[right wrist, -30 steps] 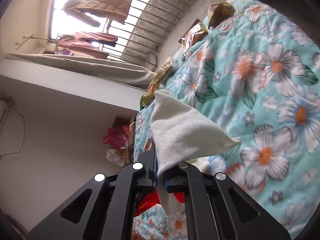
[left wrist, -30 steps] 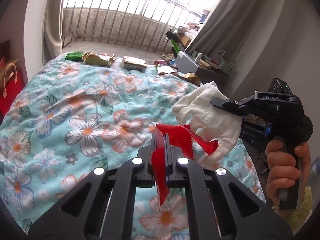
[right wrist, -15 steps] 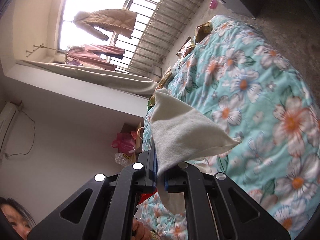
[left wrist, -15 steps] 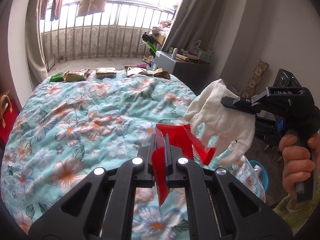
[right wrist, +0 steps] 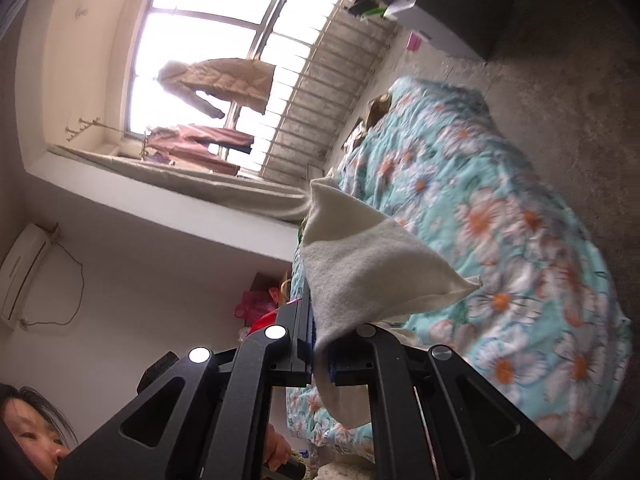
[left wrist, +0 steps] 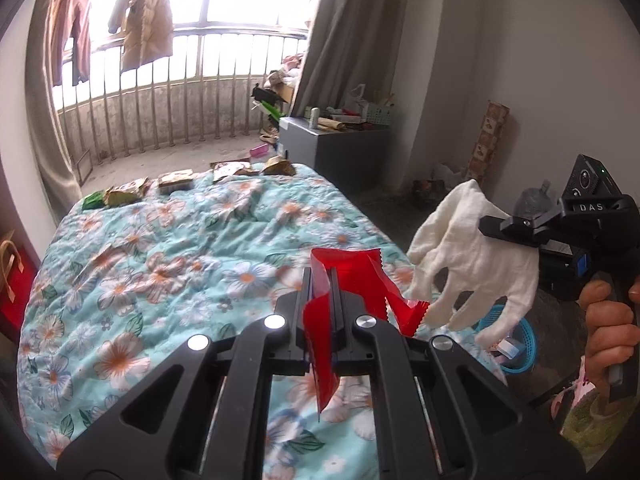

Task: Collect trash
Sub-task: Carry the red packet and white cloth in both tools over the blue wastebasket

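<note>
My left gripper (left wrist: pixel 322 280) is shut on a crinkled red plastic wrapper (left wrist: pixel 352 280), held above the near right part of the flowered bed (left wrist: pixel 160 248). To its right, a hand holds my right gripper (left wrist: pixel 486 226), shut on a white cloth glove (left wrist: pixel 468 264) that hangs fingers down past the bed's edge. In the right wrist view the picture is rolled sideways; the same glove (right wrist: pixel 360 264) sticks out from the closed right gripper (right wrist: pixel 318 316). Several gold and green wrappers (left wrist: pixel 176 180) lie along the bed's far edge.
A blue plastic basket (left wrist: pixel 516 344) sits on the floor below the glove, right of the bed. A grey cabinet (left wrist: pixel 332 148) with clutter stands past the bed, by the curtain and balcony railing. A person's head (right wrist: pixel 28 436) shows at the lower left of the right wrist view.
Both grippers have pulled back from the bed and risen, with the wrapper and glove still clamped. More floor and the blue basket have come into view on the right.
</note>
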The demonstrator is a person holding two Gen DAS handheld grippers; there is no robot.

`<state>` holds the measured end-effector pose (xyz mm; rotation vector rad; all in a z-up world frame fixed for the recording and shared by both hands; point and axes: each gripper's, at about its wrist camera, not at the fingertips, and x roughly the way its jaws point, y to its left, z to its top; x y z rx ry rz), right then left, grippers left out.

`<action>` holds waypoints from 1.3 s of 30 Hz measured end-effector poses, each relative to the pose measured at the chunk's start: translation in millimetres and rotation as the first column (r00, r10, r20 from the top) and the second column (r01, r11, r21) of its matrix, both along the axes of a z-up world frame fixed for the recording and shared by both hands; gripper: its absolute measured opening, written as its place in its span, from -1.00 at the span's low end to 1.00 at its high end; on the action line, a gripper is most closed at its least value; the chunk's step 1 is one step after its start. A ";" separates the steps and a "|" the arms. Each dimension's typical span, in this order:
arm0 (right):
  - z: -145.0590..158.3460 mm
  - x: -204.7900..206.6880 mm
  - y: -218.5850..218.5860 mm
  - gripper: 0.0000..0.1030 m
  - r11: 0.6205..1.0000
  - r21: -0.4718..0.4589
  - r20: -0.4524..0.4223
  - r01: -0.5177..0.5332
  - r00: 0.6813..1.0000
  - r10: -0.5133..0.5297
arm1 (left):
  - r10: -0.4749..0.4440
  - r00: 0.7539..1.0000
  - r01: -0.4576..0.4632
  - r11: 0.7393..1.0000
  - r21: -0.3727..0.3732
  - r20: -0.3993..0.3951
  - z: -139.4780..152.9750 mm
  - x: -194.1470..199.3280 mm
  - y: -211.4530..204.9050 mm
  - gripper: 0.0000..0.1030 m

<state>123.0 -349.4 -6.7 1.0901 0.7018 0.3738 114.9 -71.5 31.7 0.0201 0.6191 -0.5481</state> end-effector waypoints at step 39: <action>-238.1 -214.7 -365.7 -0.01 0.659 -0.164 -0.498 0.734 0.515 -0.697 | -0.529 0.688 0.688 0.694 0.214 -0.497 -182.6 -49.6 -536.8 -0.06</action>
